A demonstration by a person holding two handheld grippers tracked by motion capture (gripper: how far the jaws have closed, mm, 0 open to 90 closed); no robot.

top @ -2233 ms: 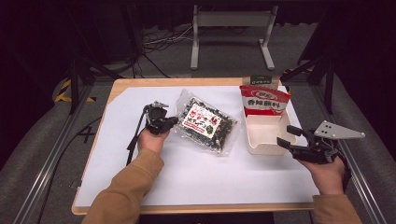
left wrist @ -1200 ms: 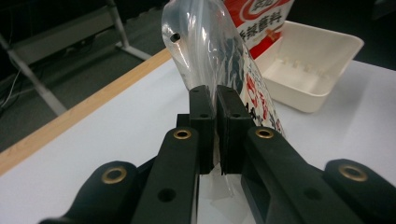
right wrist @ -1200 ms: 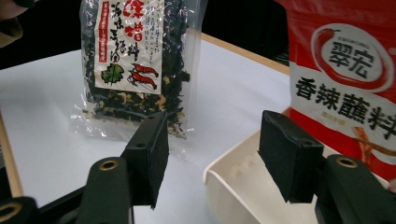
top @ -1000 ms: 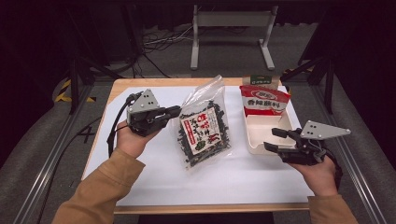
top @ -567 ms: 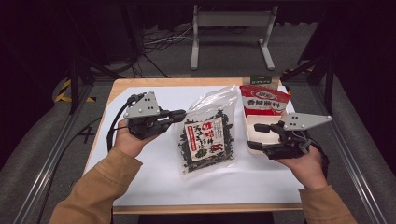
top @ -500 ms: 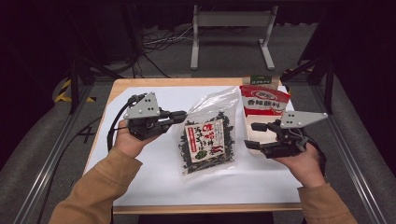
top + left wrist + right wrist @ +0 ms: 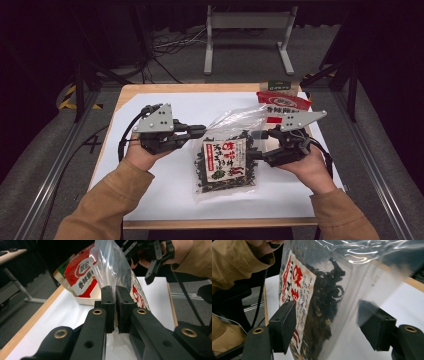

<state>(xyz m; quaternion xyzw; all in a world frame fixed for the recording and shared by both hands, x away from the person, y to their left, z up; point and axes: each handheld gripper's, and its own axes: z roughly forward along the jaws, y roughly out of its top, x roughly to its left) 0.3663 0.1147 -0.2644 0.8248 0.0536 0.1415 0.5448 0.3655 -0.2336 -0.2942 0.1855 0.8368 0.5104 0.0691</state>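
Right gripper (image 7: 260, 150) had come in from beside the tray toward the bag (image 7: 227, 162), and the bag had been lifted off the mat and stood up since the earliest frame. Left gripper (image 7: 200, 132) was clamped tight on the bag's clear upper edge; in the left gripper view the jaws sat pressed together with plastic (image 7: 110, 267) pinched between them. Right gripper was wide open, jaws straddling the bag's right side, one jaw in front of the label (image 7: 297, 290) and one behind the clear film, not yet closed on it.

Bag sat mid-mat, upright and tilted, bottom resting on or just above the mat (image 7: 165, 190); could not tell which. Dark dried contents filled its lower half.

Progress, as a judgement: pickup done, second grasp about to happen. Left to do: close the right jaws, then likely carry the bag to the tray (image 7: 86, 300) or pull it open; could not tell which.

Room: red pack (image 7: 282, 102) stood in the tray just behind the right gripper, close, so little slack at the far right. Mat was open in front of and to the left of the bag. Table edge (image 7: 125, 95) well away from the bag. Right hand (image 7: 305, 162) sat near the mat's right edge.
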